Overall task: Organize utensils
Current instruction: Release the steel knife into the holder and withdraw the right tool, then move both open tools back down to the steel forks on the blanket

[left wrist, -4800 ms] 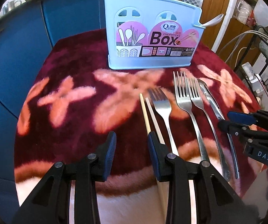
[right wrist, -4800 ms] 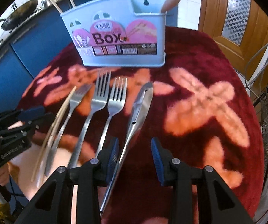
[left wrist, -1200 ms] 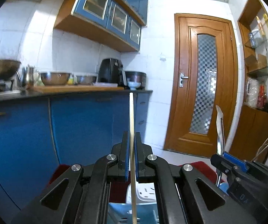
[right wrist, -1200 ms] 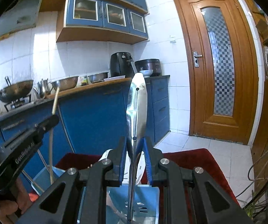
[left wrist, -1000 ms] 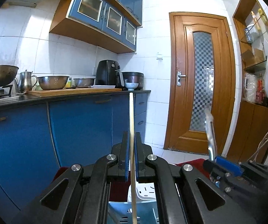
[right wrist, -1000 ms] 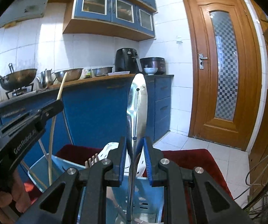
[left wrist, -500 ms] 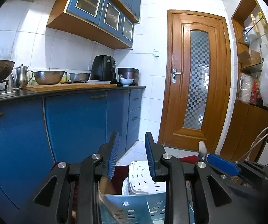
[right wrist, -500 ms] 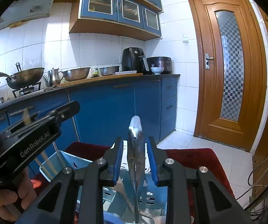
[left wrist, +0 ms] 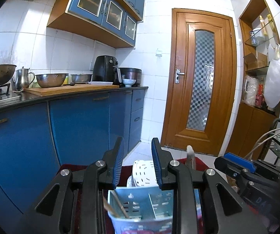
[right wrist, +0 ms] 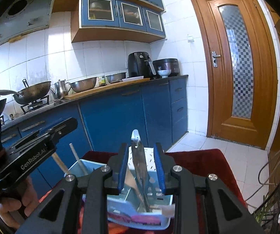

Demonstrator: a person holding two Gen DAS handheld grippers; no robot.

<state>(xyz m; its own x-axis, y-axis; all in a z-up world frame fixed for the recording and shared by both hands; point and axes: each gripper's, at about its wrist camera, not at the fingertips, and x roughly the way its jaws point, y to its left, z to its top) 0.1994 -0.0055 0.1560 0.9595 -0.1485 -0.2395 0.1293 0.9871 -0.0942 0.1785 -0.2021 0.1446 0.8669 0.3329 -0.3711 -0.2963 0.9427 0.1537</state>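
Observation:
The light blue utensil box (left wrist: 140,208) stands just below both grippers on the red cloth; it also shows in the right wrist view (right wrist: 140,212). My left gripper (left wrist: 138,163) is open and empty above the box's left compartment, where wooden chopsticks (left wrist: 116,204) lean. My right gripper (right wrist: 141,165) is open; the steel tongs (right wrist: 139,163) stand between its fingers, resting in the box. The chopsticks (right wrist: 77,161) also stick out of the box's left end in the right wrist view.
A white slotted basket (left wrist: 142,172) sits behind the box. Blue kitchen cabinets (left wrist: 77,132) and a counter with pots run along the left. A wooden door (left wrist: 198,81) is behind. Cables and a rack (left wrist: 276,142) stand at the right.
Both grippers opened. The chopstick dropped from the left gripper into the box, and the tongs slid down from the right gripper into the box.

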